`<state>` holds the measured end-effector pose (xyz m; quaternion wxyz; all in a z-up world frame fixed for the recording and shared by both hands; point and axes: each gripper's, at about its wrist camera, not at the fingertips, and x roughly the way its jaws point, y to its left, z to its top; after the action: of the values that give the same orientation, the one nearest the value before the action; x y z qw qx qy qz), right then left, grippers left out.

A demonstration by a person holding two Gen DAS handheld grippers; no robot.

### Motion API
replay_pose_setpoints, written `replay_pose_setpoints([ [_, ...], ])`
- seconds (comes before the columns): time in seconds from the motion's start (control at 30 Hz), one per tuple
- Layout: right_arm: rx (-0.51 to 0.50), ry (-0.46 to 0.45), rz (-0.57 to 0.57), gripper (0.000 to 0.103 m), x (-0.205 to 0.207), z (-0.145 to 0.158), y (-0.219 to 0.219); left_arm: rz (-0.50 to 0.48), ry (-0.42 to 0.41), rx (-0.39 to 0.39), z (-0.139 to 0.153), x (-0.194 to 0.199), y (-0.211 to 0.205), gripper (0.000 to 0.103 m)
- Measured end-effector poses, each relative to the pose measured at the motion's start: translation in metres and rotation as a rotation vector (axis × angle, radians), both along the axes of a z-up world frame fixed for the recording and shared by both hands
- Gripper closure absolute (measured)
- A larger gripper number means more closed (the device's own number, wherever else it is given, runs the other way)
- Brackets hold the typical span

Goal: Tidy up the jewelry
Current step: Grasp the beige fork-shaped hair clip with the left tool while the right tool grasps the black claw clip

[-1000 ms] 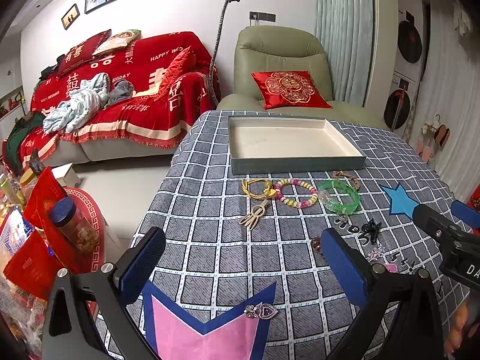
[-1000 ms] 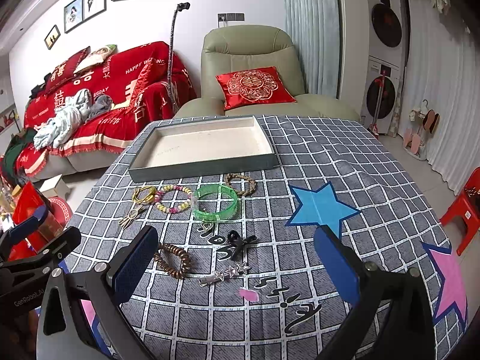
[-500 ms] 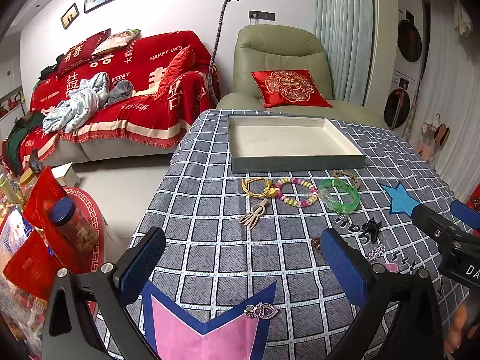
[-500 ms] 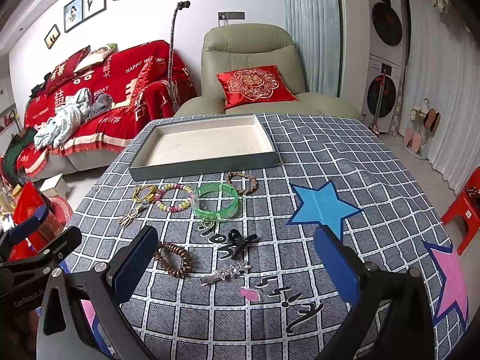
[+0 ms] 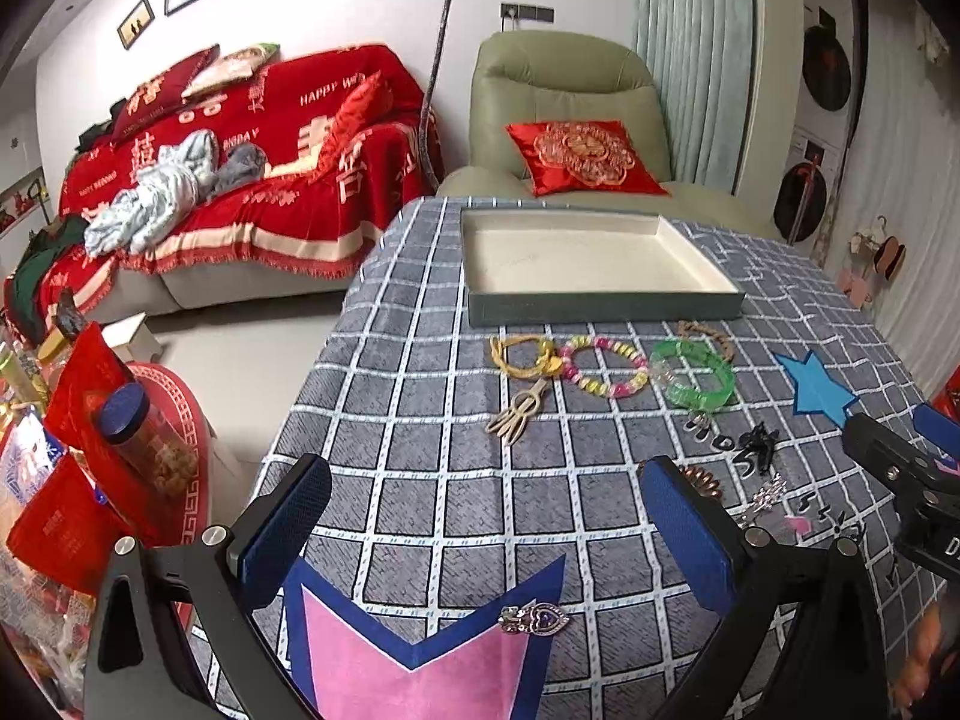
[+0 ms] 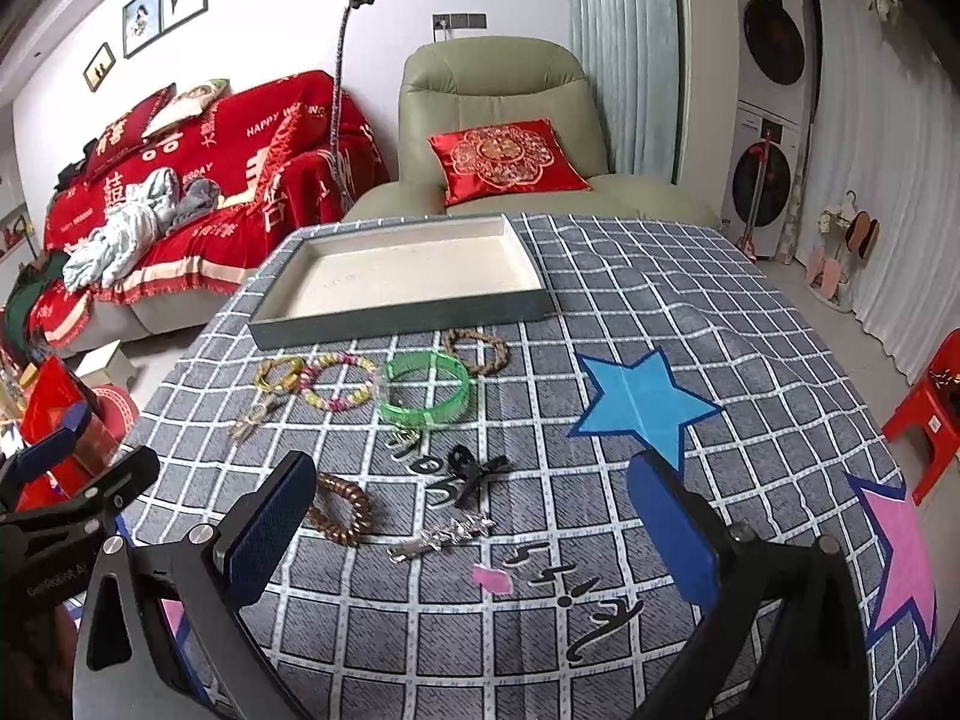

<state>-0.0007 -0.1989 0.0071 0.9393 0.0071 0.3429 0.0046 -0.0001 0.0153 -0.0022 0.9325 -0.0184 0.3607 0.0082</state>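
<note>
An empty shallow tray [image 5: 606,306] [image 6: 396,318] lies at the table's far side. Before it sit a yellow cord bracelet [image 5: 521,355] [image 6: 277,373], a pastel bead bracelet [image 5: 605,366] [image 6: 336,383], a green bangle [image 5: 696,379] [image 6: 423,389] and a braided brown bracelet [image 6: 477,351]. Nearer lie a black bow clip [image 6: 474,471], a brown coil tie [image 6: 339,510], a silver star clip [image 6: 441,537], a beige hair claw [image 5: 519,411] and a heart brooch [image 5: 536,620]. My left gripper [image 5: 483,528] and right gripper [image 6: 471,531] hover open above the near cloth, holding nothing.
A grey checked cloth [image 6: 660,312] with star patches covers the table. A red-draped sofa [image 5: 252,168] and green armchair [image 6: 498,138] stand beyond. Red bags and a jar [image 5: 144,438] crowd the floor at left. A red stool [image 6: 927,408] stands at right.
Both views have shifted very slightly; the jewelry and tray lie where they were, and both grippers stay open.
</note>
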Motion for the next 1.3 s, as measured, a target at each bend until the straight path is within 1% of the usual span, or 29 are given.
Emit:
replay_pose_setpoints([
  [0.17,0.001,0.059,-0.025,0.000,0.008,-0.011,-0.010,-0.018,0.094,-0.042,-0.013,0.022,0.012,0.000],
  [0.27,0.014,0.104,-0.034,0.000,0.016,-0.020,-0.016,-0.019,0.121,-0.034,-0.019,0.037,0.017,0.000],
  [0.37,0.028,0.149,-0.037,0.000,0.026,-0.029,-0.019,-0.045,0.140,-0.023,-0.025,0.054,0.018,0.000],
  [0.5,0.028,0.202,-0.042,0.000,0.039,-0.040,-0.019,-0.126,0.166,-0.020,-0.033,0.075,0.012,0.000],
  [0.63,0.013,0.238,-0.057,0.000,0.054,-0.049,-0.017,-0.181,0.186,-0.007,-0.039,0.093,0.004,0.000],
  [0.77,0.025,0.267,-0.067,0.005,0.070,-0.055,-0.020,-0.224,0.210,-0.013,-0.044,0.108,-0.001,0.000],
  [0.87,0.037,0.305,-0.061,0.011,0.082,-0.062,-0.018,-0.237,0.238,-0.014,-0.051,0.118,-0.004,0.000],
  [0.9,0.039,0.318,-0.055,0.014,0.085,-0.065,-0.016,-0.242,0.248,-0.019,-0.053,0.120,-0.005,0.003],
  [0.93,0.038,0.327,-0.051,0.019,0.087,-0.067,-0.014,-0.250,0.257,-0.020,-0.055,0.121,-0.006,0.015],
  [0.97,0.035,0.336,-0.047,0.022,0.089,-0.069,-0.012,-0.260,0.274,-0.018,-0.058,0.123,-0.007,0.021],
  [1.0,0.031,0.349,-0.044,0.029,0.090,-0.072,-0.009,-0.265,0.283,-0.016,-0.060,0.124,-0.009,0.023],
  [1.03,0.030,0.356,-0.043,0.032,0.092,-0.074,-0.007,-0.268,0.270,-0.005,-0.059,0.123,-0.010,0.026],
  [1.07,0.030,0.366,-0.041,0.036,0.093,-0.076,-0.006,-0.275,0.263,0.002,-0.060,0.122,-0.011,0.036],
  [1.1,0.010,0.358,-0.044,0.044,0.093,-0.076,-0.004,-0.285,0.250,0.014,-0.058,0.121,-0.013,0.041],
  [1.13,0.001,0.359,-0.041,0.052,0.093,-0.077,-0.002,-0.295,0.244,0.010,-0.058,0.121,-0.013,0.052],
  [1.17,-0.016,0.355,-0.041,0.059,0.093,-0.076,0.000,-0.299,0.239,0.011,-0.058,0.121,-0.013,0.066],
  [1.2,-0.021,0.355,-0.039,0.063,0.094,-0.076,0.001,-0.304,0.234,0.014,-0.057,0.121,-0.014,0.068],
  [1.3,-0.005,0.352,-0.042,0.063,0.093,-0.075,-0.001,-0.316,0.240,-0.022,-0.057,0.122,-0.013,0.068],
])
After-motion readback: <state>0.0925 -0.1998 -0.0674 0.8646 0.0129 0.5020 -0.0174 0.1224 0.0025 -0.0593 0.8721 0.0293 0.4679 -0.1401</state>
